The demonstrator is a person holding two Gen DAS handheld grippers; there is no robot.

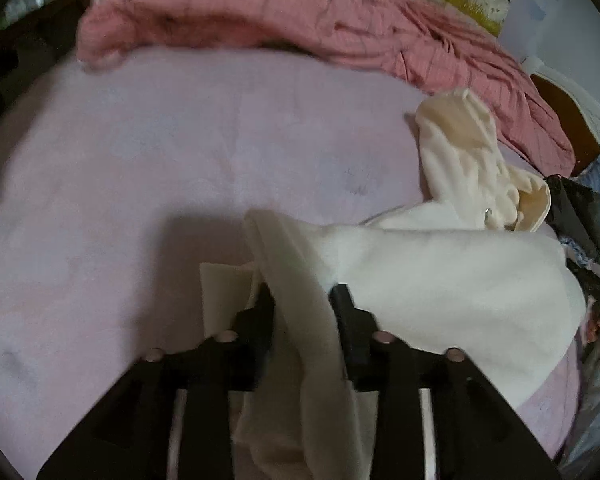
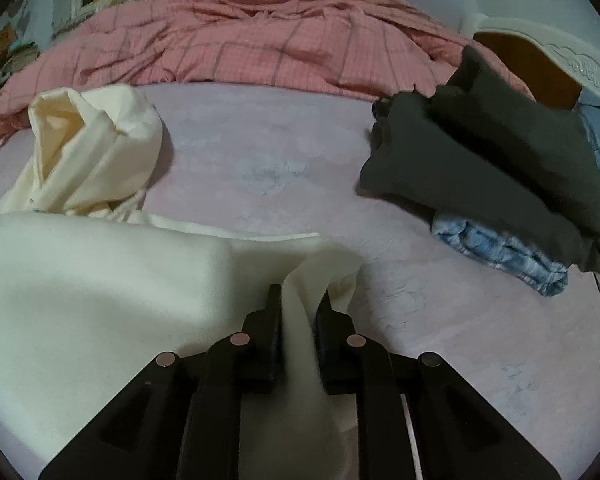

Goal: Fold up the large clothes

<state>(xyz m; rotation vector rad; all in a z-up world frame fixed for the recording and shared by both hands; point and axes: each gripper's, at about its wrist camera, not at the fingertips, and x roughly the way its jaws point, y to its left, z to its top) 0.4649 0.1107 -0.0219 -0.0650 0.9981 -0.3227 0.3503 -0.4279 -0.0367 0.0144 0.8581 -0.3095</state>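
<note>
Two grippers, left (image 1: pixel 300 292) and right (image 2: pixel 298 292), fingers clamped on the hoodie (image 2: pixel 100 280). Keep that edge taut and level, folding toward the hood (image 2: pixel 96 140) at upper left.

Both hand-held gripper (image 1: pixel 302 292) (image 2: pixel 299 294) bodies are black with pinkish round studs.

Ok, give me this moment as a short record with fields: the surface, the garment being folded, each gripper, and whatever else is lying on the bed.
surface: pink bed sheet
garment: cream hooded top, partly spread, hood bunched at the far end
left gripper: shut on a fold of the cream hooded top
right gripper: shut on another fold of the same top
folded stack: dark garment lying on a blue patterned garment, right side of the bed
bedding: pink checked quilt bunched along the far edge
</note>
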